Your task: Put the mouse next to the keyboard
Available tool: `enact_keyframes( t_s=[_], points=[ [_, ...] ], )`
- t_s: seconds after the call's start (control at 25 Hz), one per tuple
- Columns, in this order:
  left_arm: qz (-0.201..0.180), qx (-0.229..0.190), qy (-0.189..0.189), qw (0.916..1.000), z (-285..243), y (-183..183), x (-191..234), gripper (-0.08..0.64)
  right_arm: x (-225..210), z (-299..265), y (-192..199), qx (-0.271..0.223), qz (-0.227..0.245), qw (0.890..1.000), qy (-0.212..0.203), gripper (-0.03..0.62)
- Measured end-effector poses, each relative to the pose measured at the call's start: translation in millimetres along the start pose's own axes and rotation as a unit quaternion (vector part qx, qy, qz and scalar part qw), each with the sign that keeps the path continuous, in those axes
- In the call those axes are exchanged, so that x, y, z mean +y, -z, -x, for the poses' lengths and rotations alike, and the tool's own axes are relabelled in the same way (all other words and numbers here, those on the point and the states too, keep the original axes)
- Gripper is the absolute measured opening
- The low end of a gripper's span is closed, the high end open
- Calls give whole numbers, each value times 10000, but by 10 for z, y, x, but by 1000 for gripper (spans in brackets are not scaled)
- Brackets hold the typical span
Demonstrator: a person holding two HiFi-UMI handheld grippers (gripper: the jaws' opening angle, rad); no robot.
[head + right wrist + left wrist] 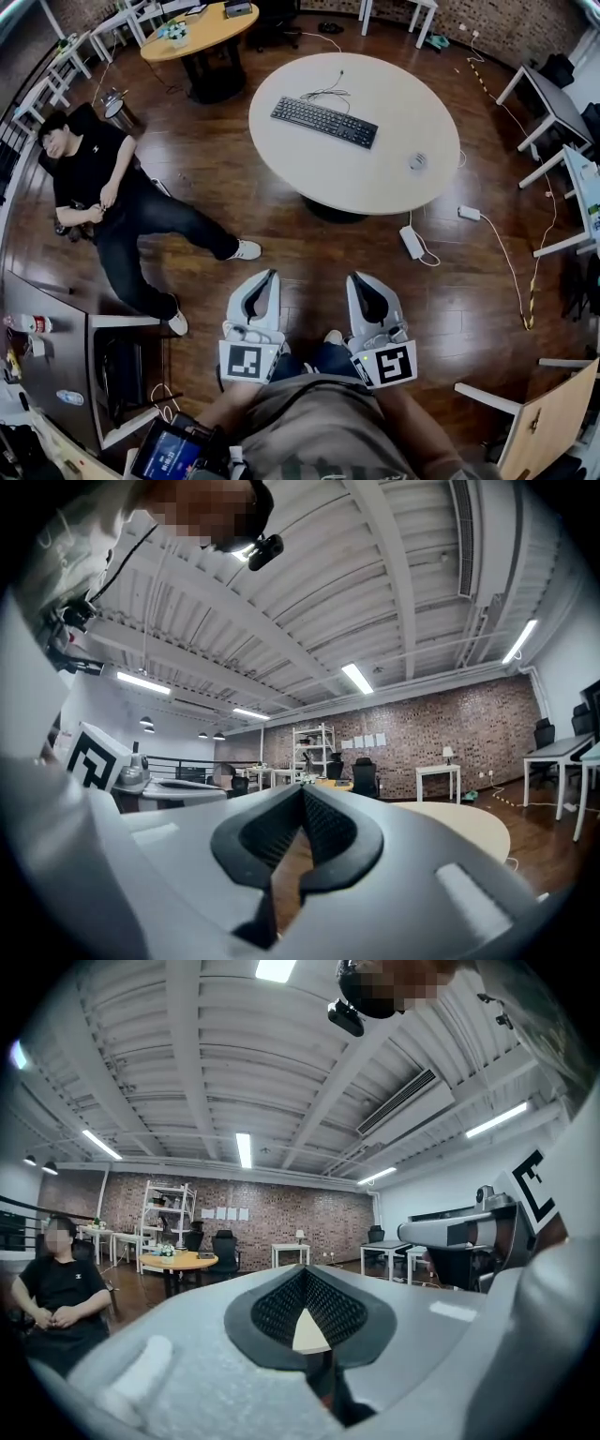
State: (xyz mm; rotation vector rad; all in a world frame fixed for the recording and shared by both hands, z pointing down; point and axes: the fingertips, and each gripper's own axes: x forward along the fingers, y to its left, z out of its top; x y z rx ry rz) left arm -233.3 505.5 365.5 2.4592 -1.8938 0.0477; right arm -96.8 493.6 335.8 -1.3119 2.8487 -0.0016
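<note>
Head view, looking steeply down: a round white surface (pixel 309 173) on a dark wood floor (pixel 281 234) carries the black keyboard (pixel 323 122) & the mouse (pixel 417 161). Neither shows in either gripper view. Mouse: small, rounded, pale grey, detail too fine to read. It lies by the surface's right rim, well apart from the keyboard, which sits slantwise nr the ctr w/ its cable looped behind.

Low in frame, the left hand-held gripper (pixel 271 275) & right hand-held gripper (pixel 354 278) are side by side over the floor, short of the surface, touching nothing.

Left gripper view: jaws pressed together, nothing betw. them. Beyond are a brick wall (pixel 281 1218), an orange table (pixel 178 1261) & a seated person in black (pixel 58 1302) at left.

Right gripper view: jaw tips likewise together, empty. Only here is the surface's pale edge seen from the side, at right. A white shelf unit (pixel 314 752) against the brick holds items too small to tell.

Head view alone shows a power strip (pixel 412 242) on the floor below the surface.
</note>
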Motion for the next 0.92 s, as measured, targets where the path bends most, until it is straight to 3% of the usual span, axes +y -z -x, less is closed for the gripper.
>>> enact_keyframes(
  t_s=[0.64, 0.92],
  points=[
    [69, -206, -168, 9996, 340, -71, 382, 2, 431, -139, -88, -184, 187, 9996, -112, 3],
    [93, -225, -75, 9997, 411, -58, 451, 0, 599, -151, -78, -174, 211, 9996, -49, 3]
  ],
)
